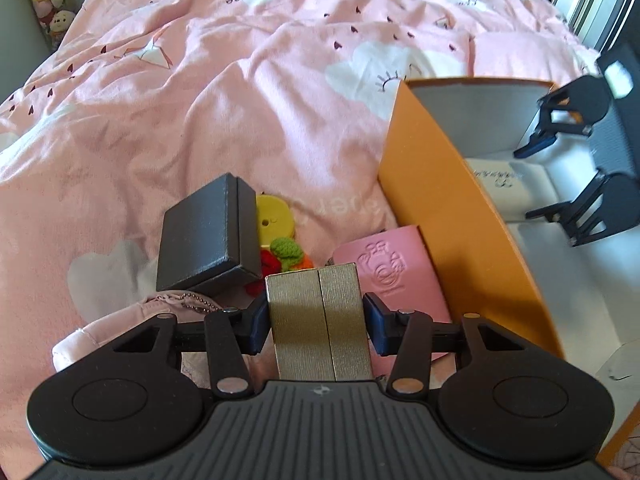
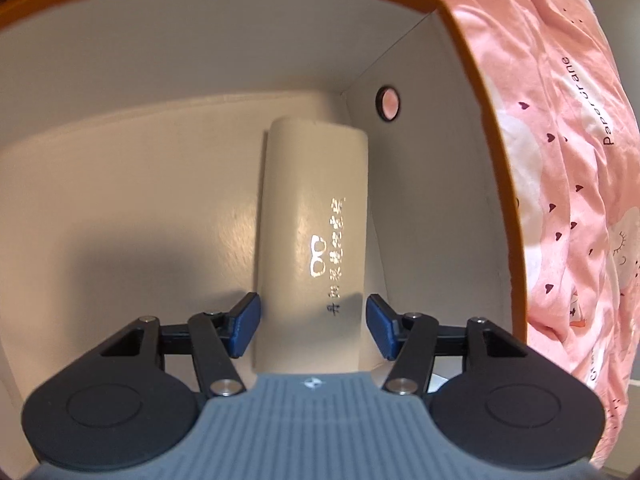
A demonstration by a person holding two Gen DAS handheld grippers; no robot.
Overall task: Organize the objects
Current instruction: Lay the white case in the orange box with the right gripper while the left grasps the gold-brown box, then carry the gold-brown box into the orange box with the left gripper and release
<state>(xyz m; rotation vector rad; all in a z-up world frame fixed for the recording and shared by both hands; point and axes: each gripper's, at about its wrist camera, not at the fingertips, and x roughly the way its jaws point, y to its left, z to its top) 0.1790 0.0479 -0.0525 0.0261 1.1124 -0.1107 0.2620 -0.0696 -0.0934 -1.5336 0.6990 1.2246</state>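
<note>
My left gripper (image 1: 317, 326) is shut on a small gold box (image 1: 318, 320) and holds it over the bed beside the orange storage box (image 1: 436, 184). Ahead of it lie a black box (image 1: 208, 236), a yellow disc (image 1: 274, 222), a knitted red and green toy (image 1: 286, 258) and a pink card holder (image 1: 388, 272). My right gripper (image 2: 313, 322) is inside the orange box (image 2: 472, 40), its blue pads on either side of a cream glasses case (image 2: 316, 216) that rests on the box floor, with small gaps on both sides. It also shows in the left wrist view (image 1: 548, 176).
The pink duvet (image 1: 240, 92) covers the bed around the box. A pink padded pouch with a bead chain (image 1: 120, 328) lies under my left gripper. Plush toys (image 1: 52, 0) stand at the far left. A round hole (image 2: 388, 103) is in the box wall.
</note>
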